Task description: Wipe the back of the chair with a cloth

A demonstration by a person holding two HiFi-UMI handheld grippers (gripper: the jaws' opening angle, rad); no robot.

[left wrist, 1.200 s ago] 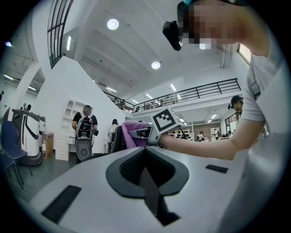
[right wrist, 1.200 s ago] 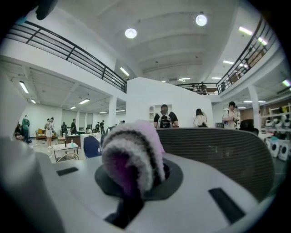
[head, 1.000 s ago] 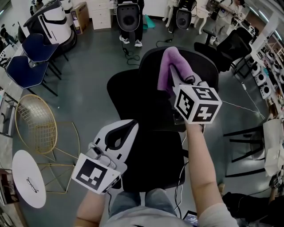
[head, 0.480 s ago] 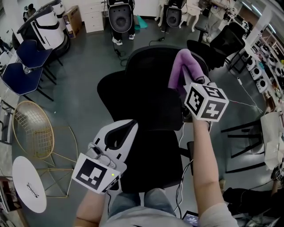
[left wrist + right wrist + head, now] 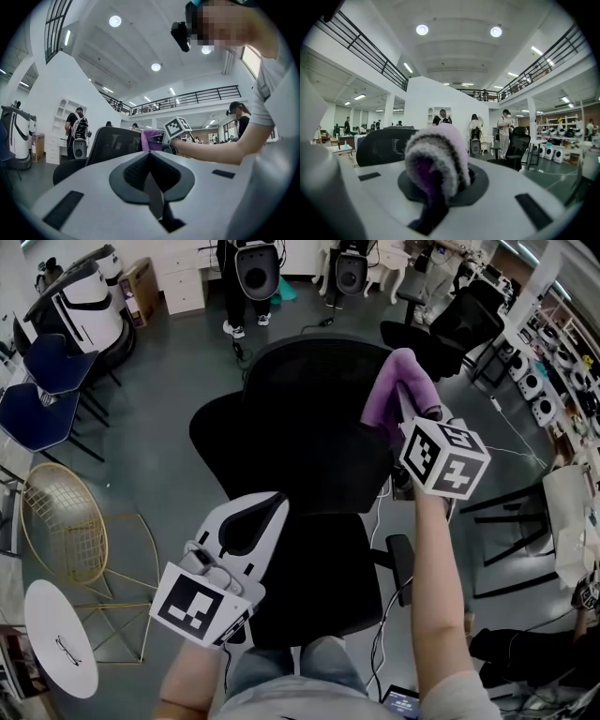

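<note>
Bright even ceiling light; strong fisheye bend, dark vignette corners; near foreground soft, face mosaicked.

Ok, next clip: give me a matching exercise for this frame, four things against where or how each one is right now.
Things
1. purple cloth
2. left gripper
3. black office chair
4. gold wire chair

Place or state
A. jaws shut, nothing between them
B. on the floor at the person's left, beside the white round table
C. clamped in the right gripper
D. directly in front of the person

Pairs: 1-C, 2-A, 3-D, 4-B
</note>
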